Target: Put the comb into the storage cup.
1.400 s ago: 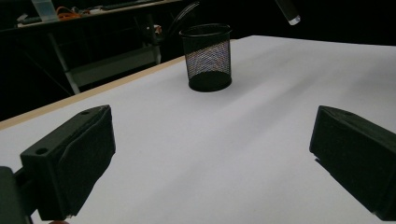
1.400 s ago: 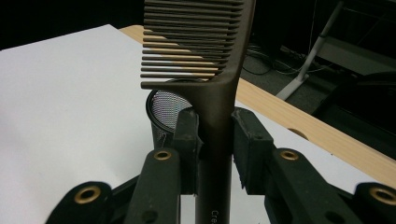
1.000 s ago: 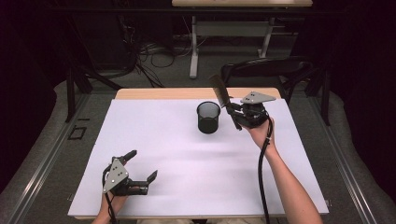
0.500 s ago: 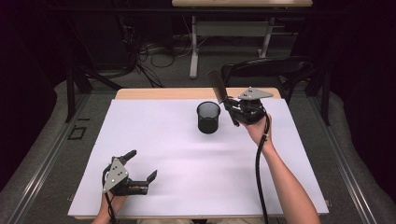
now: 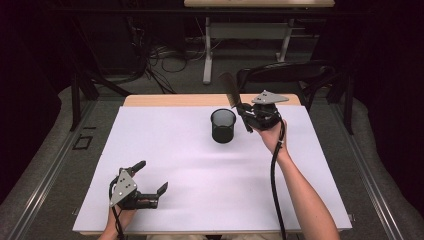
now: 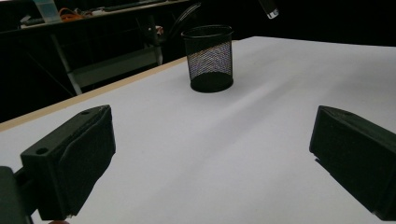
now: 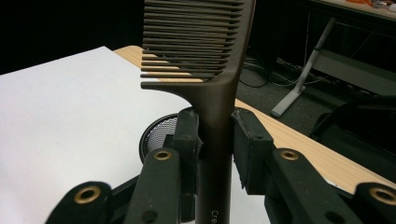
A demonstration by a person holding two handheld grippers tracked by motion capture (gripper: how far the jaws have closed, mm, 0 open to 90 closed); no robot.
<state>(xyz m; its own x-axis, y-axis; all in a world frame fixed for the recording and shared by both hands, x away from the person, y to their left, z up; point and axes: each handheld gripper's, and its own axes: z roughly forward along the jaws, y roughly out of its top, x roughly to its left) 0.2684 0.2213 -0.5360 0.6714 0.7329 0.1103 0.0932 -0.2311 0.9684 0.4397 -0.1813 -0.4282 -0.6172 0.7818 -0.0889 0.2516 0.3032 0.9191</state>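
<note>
The right gripper (image 5: pixel 245 114) is pinching a dark comb (image 5: pixel 231 91) by its handle, held up in the air just right of the black mesh cup (image 5: pixel 223 125) near the far edge of the white surface (image 5: pixel 200 190). The right gripper view gets you the comb's teeth (image 7: pixel 187 42) sticking out to the left and the cup's rim peeking out just behind the jaws. The left gripper (image 5: pixel 150 186) sits low near the front with its jaws spread and nothing in between, and its view shows the cup (image 6: pixel 208 58) standing upright well ahead.
</note>
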